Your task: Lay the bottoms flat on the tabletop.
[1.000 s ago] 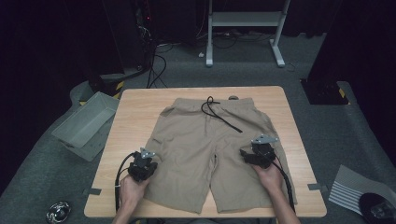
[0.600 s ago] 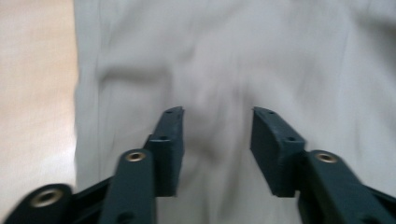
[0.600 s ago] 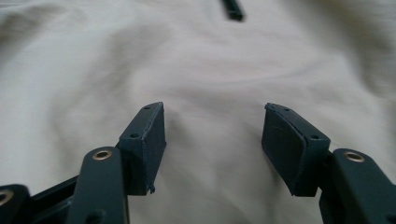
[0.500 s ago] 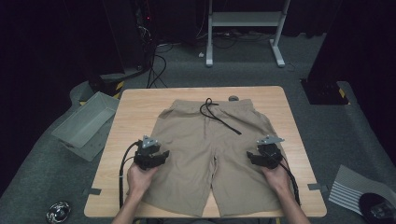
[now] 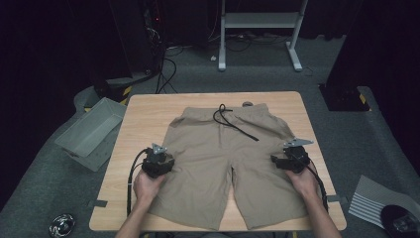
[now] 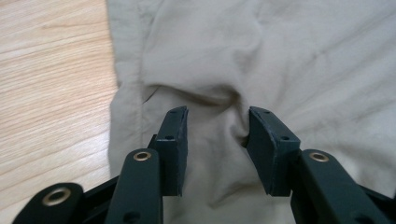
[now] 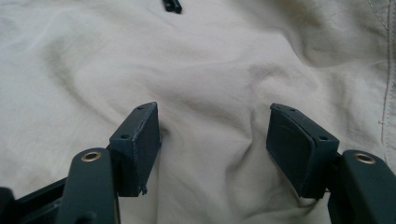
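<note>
We find the khaki shorts (image 5: 233, 163) spread flat on the bench (image 5: 143, 119), waistband at the far side. The left claw (image 6: 217, 140) has just been closing but is not yet clamped, a raised fold of cloth between its jaws. The right claw (image 7: 212, 140) stands wide over wrinkled fabric. We judge a folding grasp is being set; next, each claw must pinch its fold firmly.
</note>
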{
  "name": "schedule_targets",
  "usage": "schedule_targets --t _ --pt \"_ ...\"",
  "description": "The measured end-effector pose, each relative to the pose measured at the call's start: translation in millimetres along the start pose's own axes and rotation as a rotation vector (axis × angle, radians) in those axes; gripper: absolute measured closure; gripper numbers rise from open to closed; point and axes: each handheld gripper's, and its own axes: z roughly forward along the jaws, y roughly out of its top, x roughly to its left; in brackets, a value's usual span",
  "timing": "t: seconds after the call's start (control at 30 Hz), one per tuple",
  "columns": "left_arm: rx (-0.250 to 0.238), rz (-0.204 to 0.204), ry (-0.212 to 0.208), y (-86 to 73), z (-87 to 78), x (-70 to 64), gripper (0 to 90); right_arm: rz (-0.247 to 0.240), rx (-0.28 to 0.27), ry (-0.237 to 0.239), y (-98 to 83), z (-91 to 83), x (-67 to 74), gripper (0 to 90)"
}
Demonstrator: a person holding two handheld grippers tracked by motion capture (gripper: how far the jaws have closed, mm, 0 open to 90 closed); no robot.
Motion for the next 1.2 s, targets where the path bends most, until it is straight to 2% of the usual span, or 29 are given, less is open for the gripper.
schedule_targets --t 0.07,0.1,0.13,0.17,0.27,0.33,0.4,0.43,0.5,0.53,0.6,0.77,0.93,1.03,1.1,1.13,1.2 --pt "0.005 0.023 0.005 -0.7 -3.0 -4.5 59.2 0.003 0.021 -0.005 1.1 -1.6 5.0 34.8" --pt "-0.010 0.026 -0.009 -1.8 -4.6 -7.3 58.3 0.001 0.022 0.000 -0.3 -3.1 9.5 34.8" --pt "-0.031 0.029 -0.043 -2.7 -7.5 -11.2 56.6 -0.004 0.014 0.004 -3.1 -4.7 14.7 34.8" --pt "-0.047 0.023 -0.057 -2.7 -8.3 -13.8 53.3 -0.017 0.002 0.015 -7.9 -7.8 22.4 34.8" --pt "-0.103 0.028 -0.092 1.9 -8.7 -20.8 47.0 -0.035 -0.004 0.030 -13.1 -12.2 33.0 34.9" --pt "-0.100 0.027 -0.101 7.8 -5.2 -23.8 43.6 -0.048 0.014 0.030 -12.9 -14.8 38.4 35.2" --pt "-0.099 0.035 -0.107 13.7 0.1 -27.6 42.1 -0.075 0.019 -0.005 -12.0 -17.9 45.6 36.2" --pt "-0.105 0.031 -0.112 14.9 4.2 -29.1 42.0 -0.080 0.007 -0.001 -12.0 -19.7 49.5 36.2" --pt "-0.078 0.020 -0.119 14.4 10.8 -29.8 42.0 -0.067 -0.011 0.039 -12.3 -22.7 58.1 36.1" --pt "-0.055 0.023 -0.115 13.2 14.6 -30.0 42.0 -0.070 -0.009 0.048 -12.8 -22.2 60.3 35.9" --pt "-0.057 0.051 -0.092 11.6 17.5 -30.5 42.5 -0.072 0.014 0.061 -15.6 -17.0 65.2 35.0" --pt "-0.091 0.016 -0.055 16.7 26.5 -19.8 44.5 -0.065 -0.040 0.060 -8.0 -2.4 56.7 32.0" --pt "-0.045 -0.010 -0.030 42.9 44.6 -6.8 42.7 -0.052 -0.049 0.048 19.1 24.7 45.4 30.9" --pt "-0.033 -0.027 -0.018 50.0 49.7 -1.9 41.4 -0.035 -0.045 0.029 31.9 36.1 40.1 30.9" --pt "-0.013 -0.024 -0.010 49.2 43.8 -4.1 40.6 -0.020 -0.011 0.011 37.5 36.8 40.7 31.6" --pt "-0.035 -0.014 -0.018 45.5 38.1 -7.6 39.5 -0.017 0.006 -0.003 37.8 33.9 43.1 33.0" --pt "-0.064 0.014 -0.027 37.0 27.5 -13.3 39.9 -0.027 -0.020 -0.002 31.6 24.4 47.8 35.8"
